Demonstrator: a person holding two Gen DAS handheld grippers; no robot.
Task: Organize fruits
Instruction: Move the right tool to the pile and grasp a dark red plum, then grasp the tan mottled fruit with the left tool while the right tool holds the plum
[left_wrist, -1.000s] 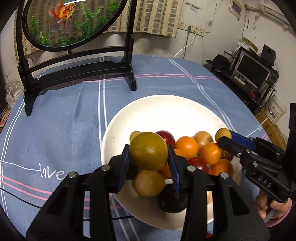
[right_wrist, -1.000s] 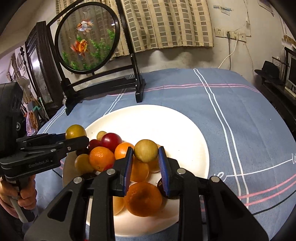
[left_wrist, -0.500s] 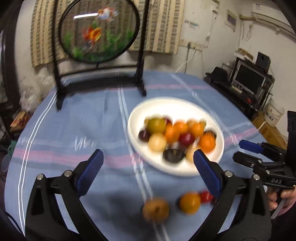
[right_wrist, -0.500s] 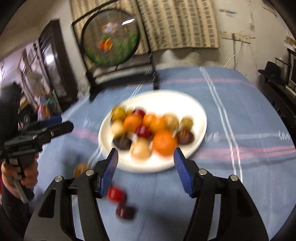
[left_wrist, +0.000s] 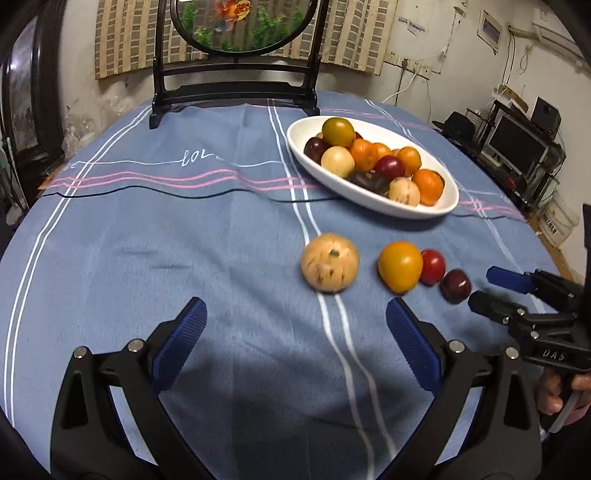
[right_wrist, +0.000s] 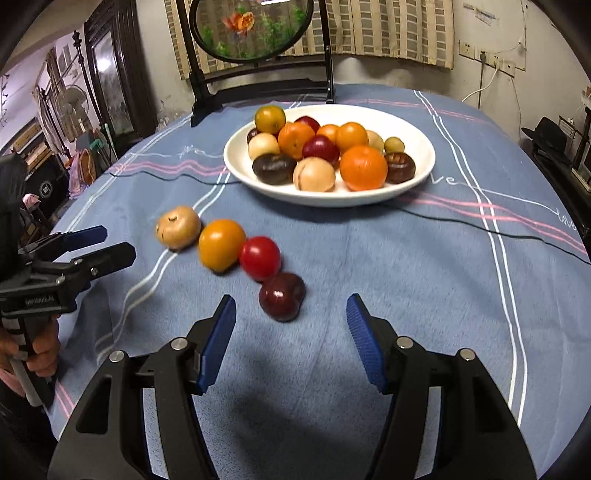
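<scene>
Right hand-held gripper (right_wrist: 291, 341) agape, dark plum (right_wrist: 282, 296) just ahead.

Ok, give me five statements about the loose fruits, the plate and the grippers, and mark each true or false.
1. Four fruits lie on the cloth outside the plate. True.
2. The left hand-held gripper holds a fruit. False: its jaws are open and empty.
3. The tan fruit sits at one end of the row. True.
4. The plate is empty. False: it holds many fruits.
5. The right hand-held gripper grips the dark plum. False: open, plum lies ahead of it.
</scene>
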